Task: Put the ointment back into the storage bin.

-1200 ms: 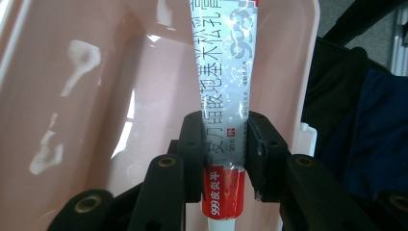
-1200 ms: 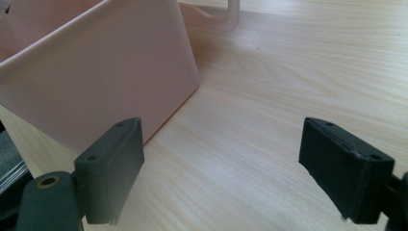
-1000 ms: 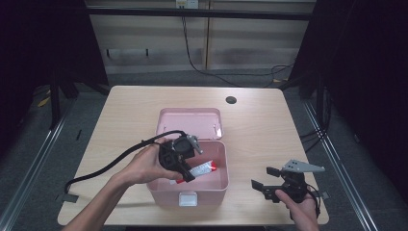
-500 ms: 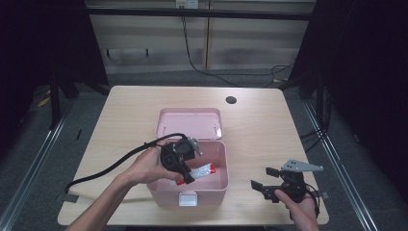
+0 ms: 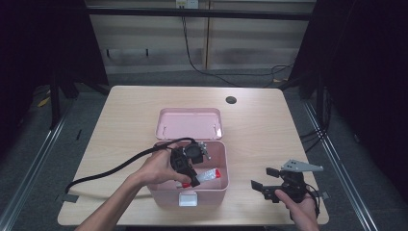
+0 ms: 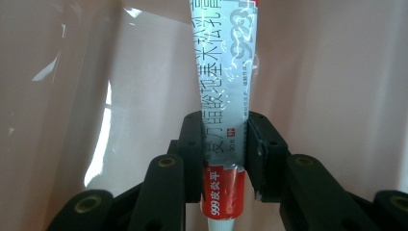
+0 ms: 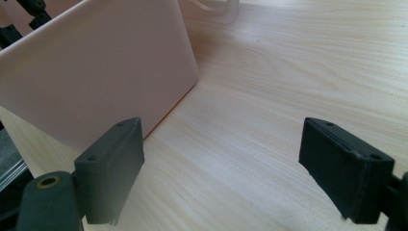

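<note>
The left gripper (image 5: 192, 177) reaches into the open pink box (image 5: 219, 185), its fingers (image 6: 191, 144) clamped on a silver and red tube (image 6: 226, 120). The right gripper (image 5: 262, 185) rests on the tabletop (image 5: 260, 130) beside the box, fingers spread wide

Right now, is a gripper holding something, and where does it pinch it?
The left gripper pinches the silver ointment tube near its red end, inside the pink box. The right gripper holds nothing.

left hand-held gripper (image 5: 193, 179): sits lower inside the pink storage box (image 5: 219, 185) than a second ago | ointment tube (image 5: 208, 175): carried deeper with it, tilted, clamped between the jaws
</note>
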Demonstrator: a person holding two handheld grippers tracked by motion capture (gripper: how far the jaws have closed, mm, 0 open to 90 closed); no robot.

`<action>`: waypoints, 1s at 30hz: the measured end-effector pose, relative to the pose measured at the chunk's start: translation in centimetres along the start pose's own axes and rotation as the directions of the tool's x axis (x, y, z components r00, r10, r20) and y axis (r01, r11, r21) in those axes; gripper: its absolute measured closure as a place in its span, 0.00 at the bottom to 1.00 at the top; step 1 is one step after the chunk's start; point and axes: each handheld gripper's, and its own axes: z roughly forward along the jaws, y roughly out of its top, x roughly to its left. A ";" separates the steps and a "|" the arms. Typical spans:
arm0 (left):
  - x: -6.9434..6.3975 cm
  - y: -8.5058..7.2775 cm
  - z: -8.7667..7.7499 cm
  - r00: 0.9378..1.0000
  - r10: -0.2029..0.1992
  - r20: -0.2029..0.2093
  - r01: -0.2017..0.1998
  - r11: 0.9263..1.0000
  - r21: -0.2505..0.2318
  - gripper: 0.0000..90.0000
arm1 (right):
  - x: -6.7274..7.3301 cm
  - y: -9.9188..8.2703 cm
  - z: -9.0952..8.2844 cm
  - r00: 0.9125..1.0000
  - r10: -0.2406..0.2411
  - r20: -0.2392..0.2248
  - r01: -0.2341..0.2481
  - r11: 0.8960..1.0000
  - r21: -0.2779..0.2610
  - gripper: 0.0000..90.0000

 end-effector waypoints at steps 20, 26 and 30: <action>0.2 0.3 2.4 0.999 0.012 0.045 -0.014 0.998 0.057 0.78 | 0.1 0.0 0.1 1.000 0.000 -0.004 0.000 1.000 0.008 0.17; 0.2 0.3 2.9 0.998 0.020 0.054 -0.024 0.997 0.074 0.78 | 0.1 0.0 0.1 1.000 0.001 -0.004 -0.001 1.000 0.009 0.17; 0.3 0.2 3.3 0.998 0.004 0.063 -0.009 0.997 0.079 0.78 | 0.1 0.0 0.1 1.000 0.001 -0.004 -0.001 1.000 0.010 0.17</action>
